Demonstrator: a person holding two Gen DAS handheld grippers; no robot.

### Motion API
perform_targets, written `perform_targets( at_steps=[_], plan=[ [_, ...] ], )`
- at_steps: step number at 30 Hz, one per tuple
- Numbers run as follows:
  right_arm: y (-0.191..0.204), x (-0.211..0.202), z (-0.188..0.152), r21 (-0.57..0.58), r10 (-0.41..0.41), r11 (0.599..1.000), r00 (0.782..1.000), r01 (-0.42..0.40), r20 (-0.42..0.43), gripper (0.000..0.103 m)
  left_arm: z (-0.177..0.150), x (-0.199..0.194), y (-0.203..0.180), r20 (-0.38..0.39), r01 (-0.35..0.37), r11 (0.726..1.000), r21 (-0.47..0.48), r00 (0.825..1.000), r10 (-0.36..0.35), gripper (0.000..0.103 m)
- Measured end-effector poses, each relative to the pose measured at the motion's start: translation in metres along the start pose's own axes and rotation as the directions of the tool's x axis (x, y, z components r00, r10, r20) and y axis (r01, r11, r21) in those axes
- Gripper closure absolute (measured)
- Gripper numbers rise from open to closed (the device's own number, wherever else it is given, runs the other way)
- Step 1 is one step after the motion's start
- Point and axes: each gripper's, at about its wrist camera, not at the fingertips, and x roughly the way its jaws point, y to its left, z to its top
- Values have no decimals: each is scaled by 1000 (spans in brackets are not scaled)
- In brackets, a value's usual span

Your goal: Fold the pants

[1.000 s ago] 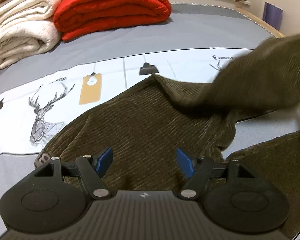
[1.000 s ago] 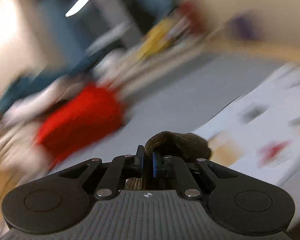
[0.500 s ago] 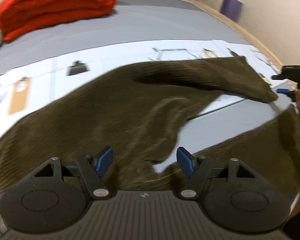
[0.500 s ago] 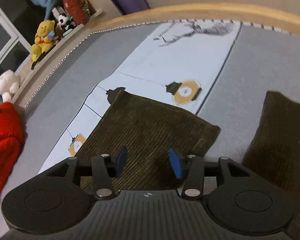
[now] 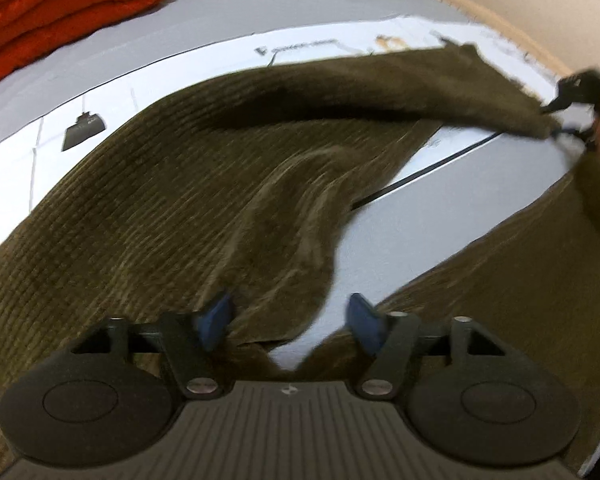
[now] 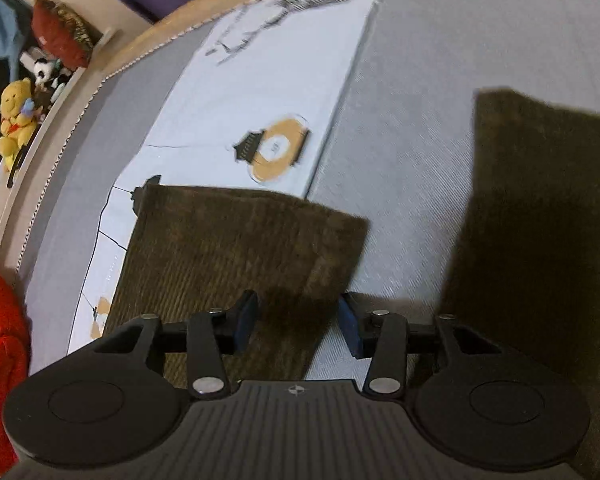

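Dark olive corduroy pants [image 5: 204,184] lie spread on the bed, legs apart in a V. My left gripper [image 5: 290,316] is open, empty, just above the crotch where the legs split. In the right wrist view the far leg's cuff end [image 6: 236,248] lies flat and the other leg [image 6: 540,240] is at the right. My right gripper [image 6: 298,326] is open over the near corner of that cuff, holding nothing. It also shows far right in the left wrist view [image 5: 572,96], by the cuff.
A grey and white printed bed cover [image 6: 420,60] lies under the pants. A folded red blanket [image 5: 60,4] sits at the far left. The wooden bed edge [image 6: 172,36] curves behind, with plush toys [image 6: 18,120] on a ledge.
My right gripper carried one leg out to the side, laid it flat and opened, letting the cuff go. My left gripper shifted toward the crotch, staying open.
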Motion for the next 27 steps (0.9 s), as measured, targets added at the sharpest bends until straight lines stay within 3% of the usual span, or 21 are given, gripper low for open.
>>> perform_targets(
  at_steps=[1,4,5,7,9,10,12,15,16,19,20,22,24,25,26,27],
  plan=[
    [3,2,0,-15,5,1000,1000,-5,3,81,-1,3,1,-7,-29,999,17,1000,29,60],
    [10,7,2,-60,-5,998,999,7,32,93,-1,0,5,11,-60,998,28,998,60,85],
    [19,-1,4,-103,6,995,996,3,88,93,0,-3,11,15,-54,998,11,998,54,87],
    [47,-28,10,-220,115,973,972,-68,207,94,4,-16,23,40,-23,999,-27,999,24,88],
    [63,-56,19,-229,216,961,939,-155,269,94,6,-30,35,65,20,999,-33,998,-18,89],
    [64,-60,22,-228,217,961,932,-153,289,94,4,-34,40,61,45,999,-17,997,-44,89],
    [56,-48,24,-225,74,974,947,-2,314,94,-2,-39,47,27,112,993,33,993,-112,90],
    [26,-17,27,-149,-140,973,962,178,235,95,-13,-43,53,-40,206,974,90,978,-203,89],
    [16,-9,28,-123,-211,963,956,239,204,95,-18,-44,52,-55,221,969,106,975,-216,88],
    [2,6,25,-113,-253,956,957,269,141,93,-27,-48,48,-49,225,966,129,974,-220,76],
    [3,7,23,-141,-261,949,955,281,143,91,-25,-53,52,-29,256,960,110,967,-254,60],
    [9,3,20,-175,-270,938,948,299,168,88,-22,-68,66,48,327,944,41,943,-329,40],
    [17,-8,16,-193,-269,931,939,310,212,78,-19,-85,90,150,367,929,-41,922,-358,39],
    [22,-15,15,-206,-252,931,938,303,240,71,-19,-89,104,184,368,926,-85,919,-348,39],
    [29,-22,13,-223,-231,930,935,294,268,69,-20,-92,117,200,343,931,-129,928,-314,39],
    [36,-28,12,-238,-213,928,933,286,290,67,-23,-91,131,193,278,945,-172,950,-244,40]
  ],
)
